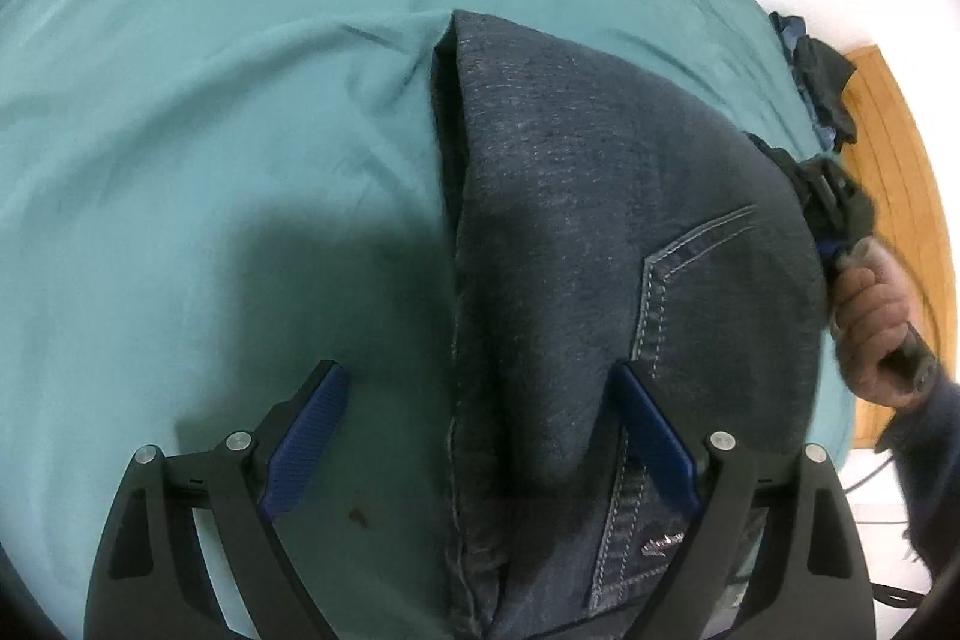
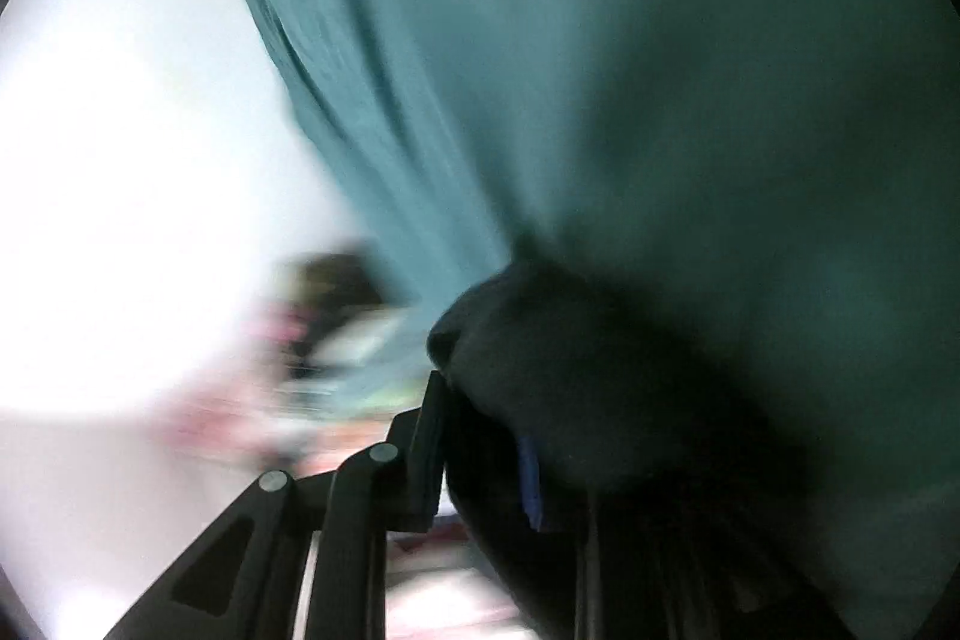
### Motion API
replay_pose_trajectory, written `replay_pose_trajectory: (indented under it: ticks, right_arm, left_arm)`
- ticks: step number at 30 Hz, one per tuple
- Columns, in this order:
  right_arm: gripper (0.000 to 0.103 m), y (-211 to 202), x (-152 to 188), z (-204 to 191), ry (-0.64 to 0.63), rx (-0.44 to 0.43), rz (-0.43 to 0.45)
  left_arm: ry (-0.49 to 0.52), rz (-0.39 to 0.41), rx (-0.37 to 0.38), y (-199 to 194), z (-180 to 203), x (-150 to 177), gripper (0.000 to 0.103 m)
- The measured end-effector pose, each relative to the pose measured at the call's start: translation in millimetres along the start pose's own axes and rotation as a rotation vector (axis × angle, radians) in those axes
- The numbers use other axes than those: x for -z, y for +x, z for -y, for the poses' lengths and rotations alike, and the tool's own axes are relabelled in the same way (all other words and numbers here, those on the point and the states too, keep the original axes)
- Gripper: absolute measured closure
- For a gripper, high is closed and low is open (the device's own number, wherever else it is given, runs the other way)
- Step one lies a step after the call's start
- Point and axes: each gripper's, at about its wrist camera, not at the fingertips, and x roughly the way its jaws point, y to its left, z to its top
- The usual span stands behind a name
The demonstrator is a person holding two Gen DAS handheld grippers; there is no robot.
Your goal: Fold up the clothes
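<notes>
Two claws: left claw [image 1: 480,436] wide over speckled denim jeans [image 1: 600,196].

Left wrist view: looks down, close over jeans [image 1: 600,232] on the bed [image 1: 210,100].
Right wrist view: blurred, tilted, very close.
Shared: jeans, teal bed.

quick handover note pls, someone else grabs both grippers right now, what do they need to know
Left gripper: open, jaws straddling the near end of the jeans, not gripping.
Right gripper: appears shut on dark cloth, likely the jeans' right edge; that view is blurred. The right hand holds it at the bed's right side.
Jeans lie lengthwise on the teal sheet, apparently folded, back pocket up. A pile of dark clothes sits at the far right edge.
Left: finish folding the jeans, then the pile.
</notes>
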Motion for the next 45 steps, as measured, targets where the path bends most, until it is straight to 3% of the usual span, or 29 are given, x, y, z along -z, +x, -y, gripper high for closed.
replay_pose_trajectory:
  ticks: [1,2,3,4,5,6,8,9,10,11,12,16,17,18,20,21,22,24,27,32,35,38,41,43,45]
  right_arm:
    - [0.061,-10,-4,-16,-0.096,0.150,0.031]
    - [0.054,-18,-2,-36,-0.172,0.243,0.036]
    - [0.045,-34,5,-64,-0.277,0.324,0.080]
    - [0.022,-44,14,-82,-0.345,0.374,0.132]
    - [0.009,-53,24,-99,-0.413,0.425,0.183]
    - [0.000,-55,35,-113,-0.474,0.489,0.223]
    - [0.000,-33,34,-108,-0.522,0.591,0.191]
    - [0.013,-21,34,-106,-0.546,0.641,0.175]
    - [0.059,-10,33,-103,-0.570,0.692,0.159]
    - [0.083,1,32,-101,-0.594,0.743,0.142]
    - [0.100,13,32,-99,-0.617,0.794,0.125]
    - [0.103,56,28,-87,-0.699,0.995,0.058]
    - [0.103,48,19,-74,-0.636,1.016,0.059]
    - [0.103,37,18,-70,-0.600,0.950,0.071]
    - [0.093,14,15,-63,-0.528,0.818,0.094]
    - [0.063,3,14,-59,-0.492,0.752,0.106]
    - [0.026,-8,13,-56,-0.456,0.686,0.117]
    - [0.006,-29,10,-48,-0.390,0.559,0.136]
    - [0.006,-28,14,-36,-0.409,0.476,0.084]
    - [0.006,-16,19,-48,-0.476,0.420,0.122]
    - [0.006,-9,25,-64,-0.568,0.561,0.170]
    - [0.000,-8,3,-66,-0.608,0.805,0.100]
    - [0.000,8,-4,-71,-0.584,0.894,0.076]
    - [0.000,12,-3,-76,-0.633,0.933,0.080]
    - [0.015,11,-6,-71,-0.600,0.888,0.056]
  left_arm:
    - [0.005,-0.001,0.000,-1,1,-1,0.011]
    - [0.010,-0.004,0.001,-3,2,-1,0.011]
    - [0.018,0.000,-0.003,-7,3,-2,0.011]
    - [0.032,0.016,-0.016,-12,4,-4,0.011]
    - [0.041,0.035,-0.027,-17,4,-5,0.011]
    - [0.043,0.059,-0.037,-23,2,-5,0.011]
    - [0.045,0.108,-0.057,-34,-2,-6,0.011]
    - [0.041,0.124,-0.063,-38,-4,-7,0.011]
    - [0.027,0.125,-0.061,-39,-7,-9,0.011]
    - [0.011,0.124,-0.057,-40,-11,-9,0.011]
    - [0.001,0.125,-0.056,-42,-13,-7,0.011]
    - [0.014,0.100,-0.055,-23,2,-24,0.011]
    - [0.025,0.084,-0.058,-20,2,-29,0.011]
    - [0.036,0.068,-0.061,-16,2,-33,0.011]
    - [0.055,0.053,-0.056,-16,1,-39,0.011]
    - [0.060,0.052,-0.055,-17,0,-40,0.011]
    - [0.060,0.045,-0.052,-17,-3,-41,0.011]
    - [0.051,0.002,-0.013,-13,-11,-43,0.011]
    - [-0.001,-0.012,0.009,-6,-24,-43,0.009]
    - [0.011,0.024,-0.076,1,-17,-39,0.000]
    - [0.050,0.033,-0.130,6,-3,-43,0.000]
    - [0.103,0.051,-0.215,9,14,-48,0.000]
    - [0.143,0.065,-0.291,10,27,-48,0.000]
    - [0.154,0.071,-0.318,12,32,-49,0.000]
    - [0.154,0.072,-0.331,14,37,-49,0.000]
